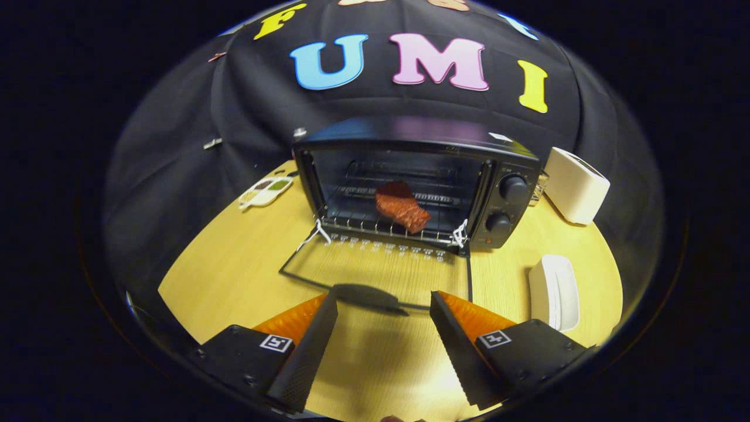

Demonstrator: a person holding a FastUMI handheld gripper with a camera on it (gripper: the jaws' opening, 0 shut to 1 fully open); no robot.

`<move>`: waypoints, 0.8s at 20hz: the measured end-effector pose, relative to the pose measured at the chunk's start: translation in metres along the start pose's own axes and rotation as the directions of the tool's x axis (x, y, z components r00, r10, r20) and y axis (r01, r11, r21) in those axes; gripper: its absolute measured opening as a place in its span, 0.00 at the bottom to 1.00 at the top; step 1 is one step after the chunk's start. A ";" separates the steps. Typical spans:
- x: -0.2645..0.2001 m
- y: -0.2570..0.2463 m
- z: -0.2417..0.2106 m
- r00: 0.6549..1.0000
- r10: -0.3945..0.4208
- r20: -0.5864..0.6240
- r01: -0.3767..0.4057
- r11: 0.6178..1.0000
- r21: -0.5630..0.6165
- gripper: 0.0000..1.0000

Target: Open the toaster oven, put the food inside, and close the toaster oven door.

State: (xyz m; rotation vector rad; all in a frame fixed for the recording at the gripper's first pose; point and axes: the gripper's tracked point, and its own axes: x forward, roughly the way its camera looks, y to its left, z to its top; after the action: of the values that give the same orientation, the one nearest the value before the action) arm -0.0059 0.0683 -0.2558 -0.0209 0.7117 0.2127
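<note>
Glass door (375, 275) lies open, its handle (366, 298) between the spread, empty fingers (384, 302); steak (402, 212) inside oven (410, 181).

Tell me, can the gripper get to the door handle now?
Probably yes. The gripper is open, and the handle of the dropped door lies just ahead between its fingers, with nothing in between.

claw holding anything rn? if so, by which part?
Nothing held. The claw is open, its fingers spread apart just short of the handle of the lowered toaster oven door. The meat lies on the rack inside the oven.
</note>
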 end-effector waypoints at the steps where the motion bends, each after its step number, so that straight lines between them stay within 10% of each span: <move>1: -0.001 0.002 -0.007 1.000 0.003 -0.018 -0.003 1.000 -0.021 0.98; 16: 0.060 -0.007 -0.049 0.991 -0.044 -0.126 0.040 0.999 -0.030 0.99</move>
State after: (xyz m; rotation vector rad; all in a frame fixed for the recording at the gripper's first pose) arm 0.0080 0.0683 -0.3318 -0.0764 0.8339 0.1819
